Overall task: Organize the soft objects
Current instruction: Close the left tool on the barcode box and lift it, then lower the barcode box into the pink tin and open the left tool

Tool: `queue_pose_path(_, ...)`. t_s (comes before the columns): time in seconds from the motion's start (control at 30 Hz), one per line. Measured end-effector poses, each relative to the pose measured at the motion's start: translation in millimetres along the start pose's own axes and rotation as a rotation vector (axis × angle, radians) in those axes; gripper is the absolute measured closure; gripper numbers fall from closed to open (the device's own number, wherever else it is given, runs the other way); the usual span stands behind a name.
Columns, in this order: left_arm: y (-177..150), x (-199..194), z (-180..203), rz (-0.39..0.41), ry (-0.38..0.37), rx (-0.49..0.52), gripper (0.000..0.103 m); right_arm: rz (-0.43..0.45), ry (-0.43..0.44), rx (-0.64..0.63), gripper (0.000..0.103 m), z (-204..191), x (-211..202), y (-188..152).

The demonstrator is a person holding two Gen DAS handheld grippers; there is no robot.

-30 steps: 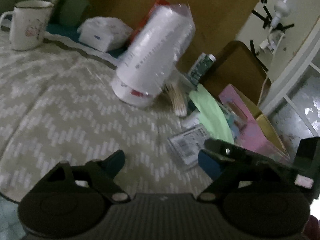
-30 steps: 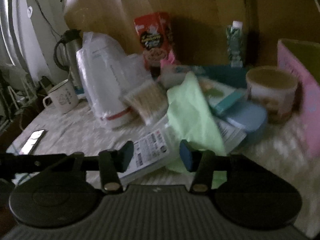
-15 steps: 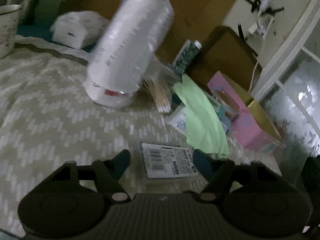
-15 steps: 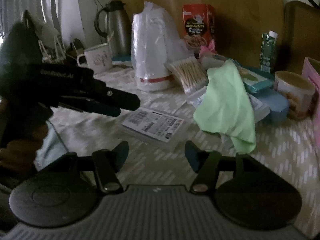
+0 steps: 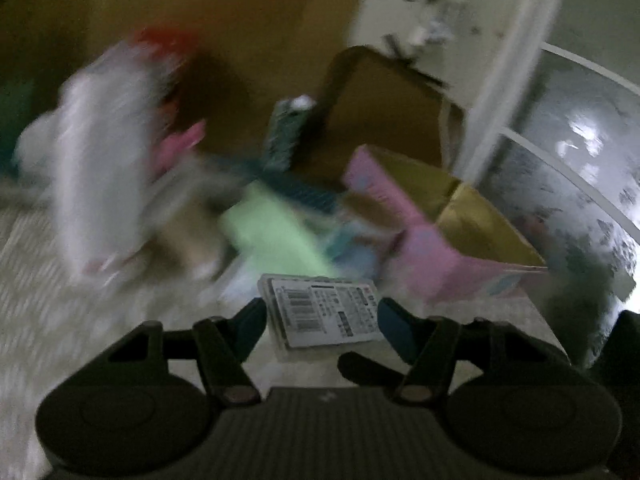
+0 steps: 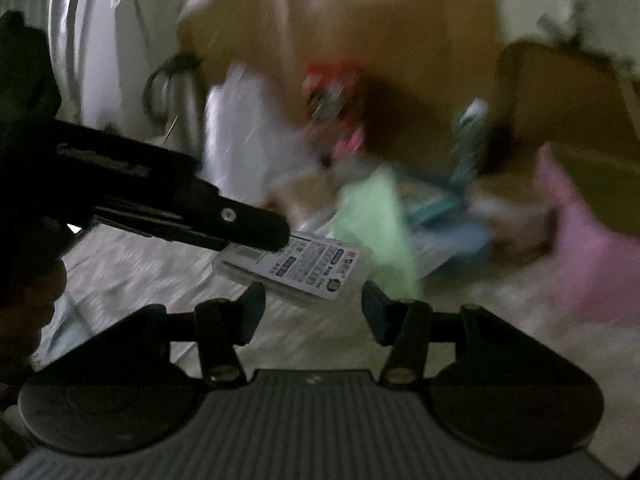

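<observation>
A flat clear packet with a barcode label (image 5: 324,310) lies on the patterned tablecloth, between the spread fingertips of my left gripper (image 5: 320,320). The left gripper is open around it. In the right wrist view the same packet (image 6: 304,270) lies just beyond my open, empty right gripper (image 6: 312,300), and the left gripper's dark finger (image 6: 240,226) reaches over its left end. A light green cloth (image 5: 276,236) is draped behind the packet and also shows in the right wrist view (image 6: 376,224). Both views are blurred.
A tall white bagged roll (image 5: 100,176) stands at the left. A pink and gold box (image 5: 436,236) stands open at the right, also in the right wrist view (image 6: 588,248). A carton (image 5: 286,136), a red box (image 6: 332,96) and a kettle (image 6: 176,92) crowd the back.
Both grippers have closed in on the barcode packet. The left gripper's fingers now straddle it, and it looms larger in both views. The scene has shifted left in the left view.
</observation>
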State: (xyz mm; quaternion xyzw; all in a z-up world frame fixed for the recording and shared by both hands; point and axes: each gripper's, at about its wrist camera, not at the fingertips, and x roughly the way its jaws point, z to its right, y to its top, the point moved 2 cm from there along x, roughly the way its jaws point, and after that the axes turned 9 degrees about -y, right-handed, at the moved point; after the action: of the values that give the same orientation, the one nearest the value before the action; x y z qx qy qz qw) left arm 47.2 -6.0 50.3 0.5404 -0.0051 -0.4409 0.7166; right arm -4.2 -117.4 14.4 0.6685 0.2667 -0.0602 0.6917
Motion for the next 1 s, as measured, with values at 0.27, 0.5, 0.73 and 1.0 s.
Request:
queue_pose_path(0.27,49,78,92,0.017,-0.121,0.188,0.041,0.167,-0.246,0.048,0.047,80,-27,19)
queue_pose_path(0.5,53,164,129,-0.066,-0.181,0.209,0.04,0.168,-0.414,0.112,0.048,153,-29,17)
queue_pose_path(0.73,47,186,122,-0.097,-0.144,0.176,0.037,0.143,-0.534,0.186,0.04,181,-20,0)
queue_pose_path(1.0,39,91,73,0.043,-0.141,0.128,0.037,0.216,-0.44,0.263,0.04,161,-37,-5)
